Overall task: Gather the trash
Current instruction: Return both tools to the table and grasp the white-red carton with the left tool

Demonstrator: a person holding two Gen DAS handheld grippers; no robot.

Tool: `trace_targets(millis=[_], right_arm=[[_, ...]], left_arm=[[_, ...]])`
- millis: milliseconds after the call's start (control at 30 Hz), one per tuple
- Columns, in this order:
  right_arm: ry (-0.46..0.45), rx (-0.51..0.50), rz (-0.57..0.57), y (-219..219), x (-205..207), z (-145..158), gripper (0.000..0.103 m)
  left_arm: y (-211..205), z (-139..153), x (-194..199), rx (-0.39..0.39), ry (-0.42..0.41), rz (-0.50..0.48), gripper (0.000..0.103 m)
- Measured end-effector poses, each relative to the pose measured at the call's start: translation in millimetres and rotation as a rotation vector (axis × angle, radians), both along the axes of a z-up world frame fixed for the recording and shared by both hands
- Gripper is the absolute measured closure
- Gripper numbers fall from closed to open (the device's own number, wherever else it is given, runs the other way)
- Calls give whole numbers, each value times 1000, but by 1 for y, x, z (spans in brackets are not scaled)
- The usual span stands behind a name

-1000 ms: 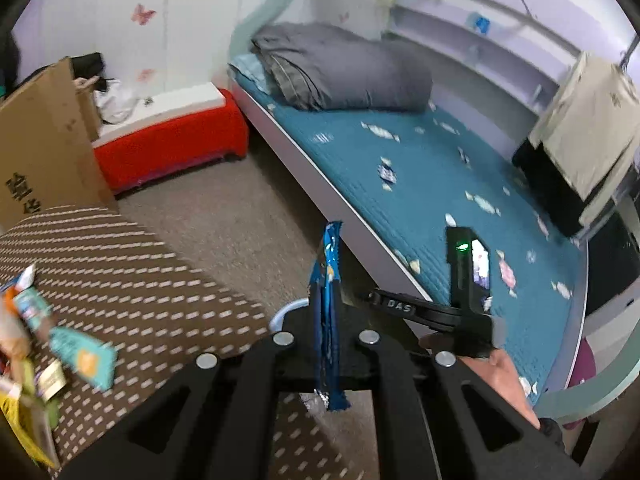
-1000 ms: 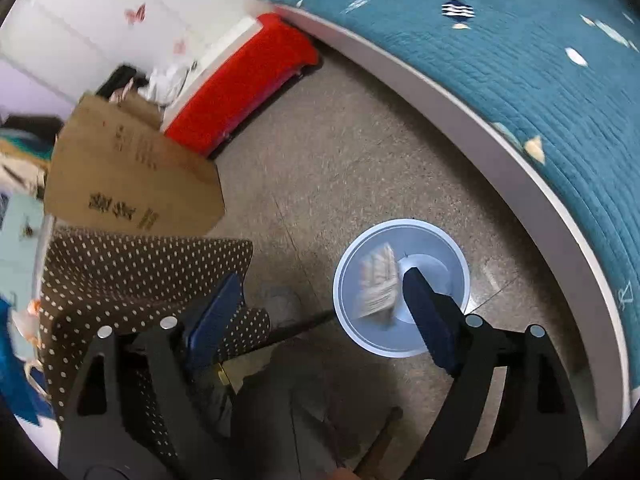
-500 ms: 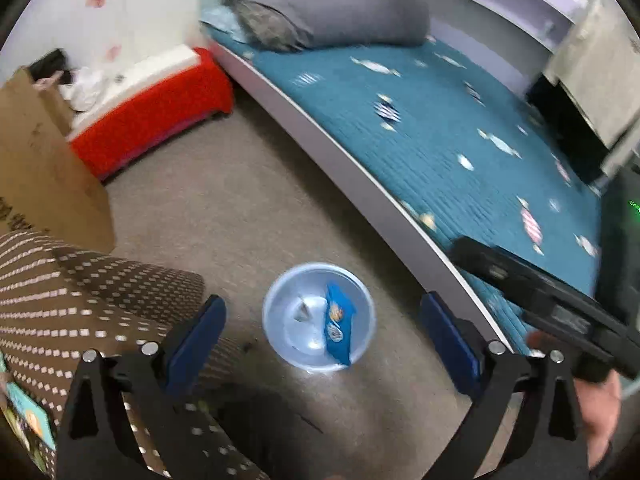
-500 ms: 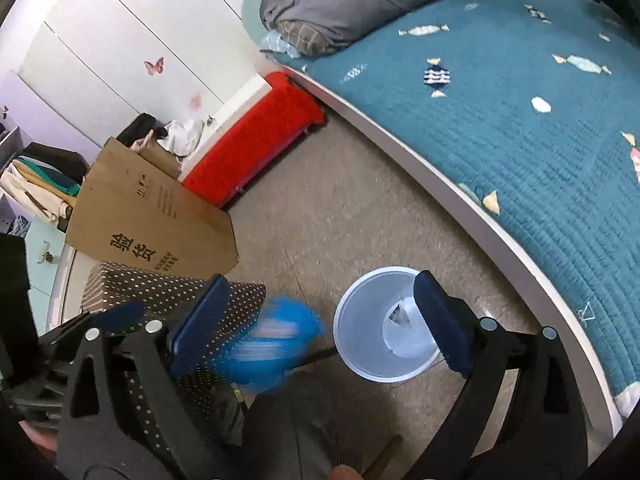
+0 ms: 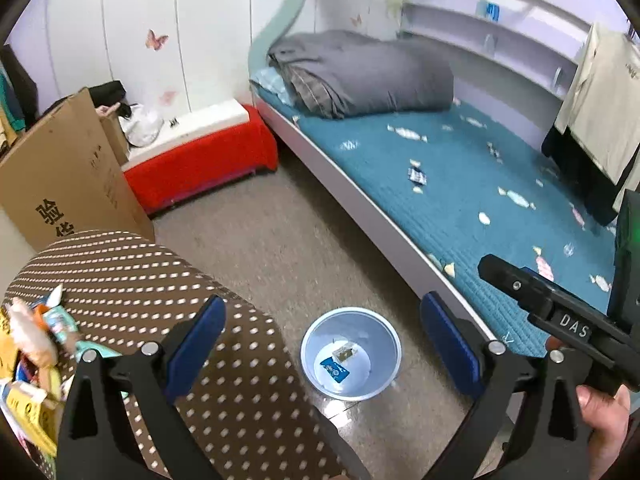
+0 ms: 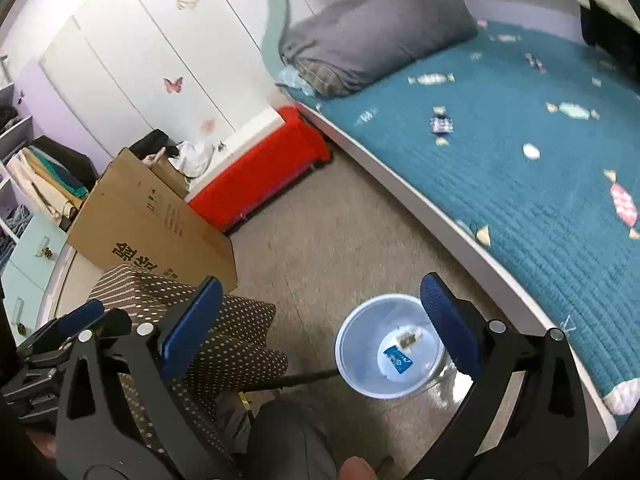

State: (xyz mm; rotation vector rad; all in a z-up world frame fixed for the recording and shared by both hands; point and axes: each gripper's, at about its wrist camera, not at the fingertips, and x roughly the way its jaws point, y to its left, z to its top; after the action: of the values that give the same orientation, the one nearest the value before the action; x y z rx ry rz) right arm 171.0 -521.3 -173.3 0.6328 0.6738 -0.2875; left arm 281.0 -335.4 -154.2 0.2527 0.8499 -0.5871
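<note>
Bedroom floor, grey and speckled, between the bed (image 5: pixel 460 184) and a dotted surface (image 5: pixel 168 280) — and down there sits the pale blue bin (image 5: pixel 351 354), just beside the bed's edge. Inside it, a blue wrapper (image 5: pixel 335 369) lies flat on the bottom, a small beige scrap (image 5: pixel 345 352) touching it. More trash (image 5: pixel 36 344) is heaped at the surface's left edge: crinkly packets, orange, teal, yellow, overlapping each other. Those look feather-light and soft, likely slippery film, so I'd pinch one by a free corner or a sealed end, where the film is doubled and won't slide out. Left hand-held gripper (image 5: pixel 322 340) hangs above the bin, jaws spread wide, nothing between the blue pads. Right hand-held gripper (image 6: pixel 320 324) is the same story: jaws apart, empty, looking down at the bin. Further out, a cardboard box (image 5: pixel 68 176) leans by the surface, a red bench (image 5: pixel 200 168) against the wall, a grey duvet (image 5: pixel 360 72) at the bed's head.
</note>
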Motion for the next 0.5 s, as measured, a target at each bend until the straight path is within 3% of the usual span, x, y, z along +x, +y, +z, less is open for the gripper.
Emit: trace_targets(millis=[500], right_arm=[[-86, -102, 165, 93, 4, 77, 6]], left_arm=[[98, 63, -38, -78, -142, 85, 7]])
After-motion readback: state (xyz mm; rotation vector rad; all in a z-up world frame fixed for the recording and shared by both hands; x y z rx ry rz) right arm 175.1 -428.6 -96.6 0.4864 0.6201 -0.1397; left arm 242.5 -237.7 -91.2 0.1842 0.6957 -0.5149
